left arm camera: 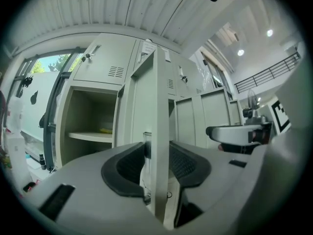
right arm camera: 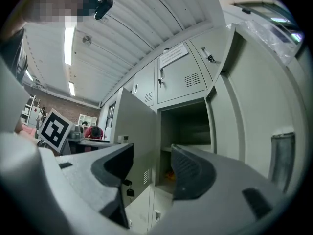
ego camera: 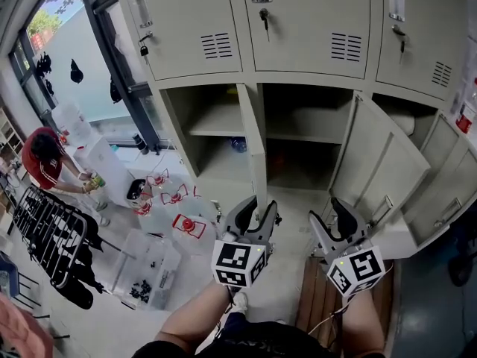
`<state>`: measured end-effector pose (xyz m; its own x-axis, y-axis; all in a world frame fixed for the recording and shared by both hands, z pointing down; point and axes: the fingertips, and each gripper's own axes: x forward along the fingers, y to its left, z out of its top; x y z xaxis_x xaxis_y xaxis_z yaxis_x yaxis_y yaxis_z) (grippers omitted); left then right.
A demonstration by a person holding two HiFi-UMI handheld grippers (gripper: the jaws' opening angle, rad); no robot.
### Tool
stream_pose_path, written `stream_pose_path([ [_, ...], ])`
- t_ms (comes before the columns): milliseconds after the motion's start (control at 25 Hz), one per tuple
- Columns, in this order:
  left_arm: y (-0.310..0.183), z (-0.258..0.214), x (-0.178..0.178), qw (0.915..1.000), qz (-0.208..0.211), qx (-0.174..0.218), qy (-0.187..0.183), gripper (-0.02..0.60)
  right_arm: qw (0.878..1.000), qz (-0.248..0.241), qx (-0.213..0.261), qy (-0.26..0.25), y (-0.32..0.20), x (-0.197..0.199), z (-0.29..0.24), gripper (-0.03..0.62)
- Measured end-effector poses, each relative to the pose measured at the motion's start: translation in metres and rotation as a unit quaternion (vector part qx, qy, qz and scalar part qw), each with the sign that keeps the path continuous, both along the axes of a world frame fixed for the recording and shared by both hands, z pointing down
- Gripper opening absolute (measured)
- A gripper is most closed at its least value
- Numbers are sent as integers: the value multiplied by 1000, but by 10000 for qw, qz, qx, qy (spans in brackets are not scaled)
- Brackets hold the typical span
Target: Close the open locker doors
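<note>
The bank of grey lockers has its upper doors closed and its lower compartments open. One lower locker door stands edge-on toward me. My left gripper is shut on its free edge; in the left gripper view that door edge runs up between the dark pads of the left gripper. My right gripper hovers to the right, open and empty, in front of a second open door. The right gripper faces the middle compartment, between the held door and that second door.
A third open door hangs at the far right. Water jugs with red caps and a clear plastic bin sit on the floor at left. A person in a red shirt bends near a black rack. A wooden pallet lies below.
</note>
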<state>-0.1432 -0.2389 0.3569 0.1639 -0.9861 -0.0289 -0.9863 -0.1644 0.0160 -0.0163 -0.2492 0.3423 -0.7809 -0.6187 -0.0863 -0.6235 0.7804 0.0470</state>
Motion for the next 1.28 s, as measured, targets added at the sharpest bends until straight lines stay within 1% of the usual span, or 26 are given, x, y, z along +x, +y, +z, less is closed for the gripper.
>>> stream_pose_path([
  [120,5,-1,-10,9999,-96,48,1,137,10000,-69,-14,28,0,-10,0,238],
  [360,17,0,-38,9990,-441,29,3,109,9997,-231,-32,15,5,-30,0,238],
  [520,24,0,-56,9980,-625,6,104,95,9994,-358,-5,3,9,-43,-5,238],
  [1000,33,-1,-100,9960,-876,-23,189,103,9982,-605,-49,-36,15,-83,-6,238],
  [1280,34,0,-130,9943,-1051,-13,158,117,9974,-721,-89,-19,11,-109,-5,238],
])
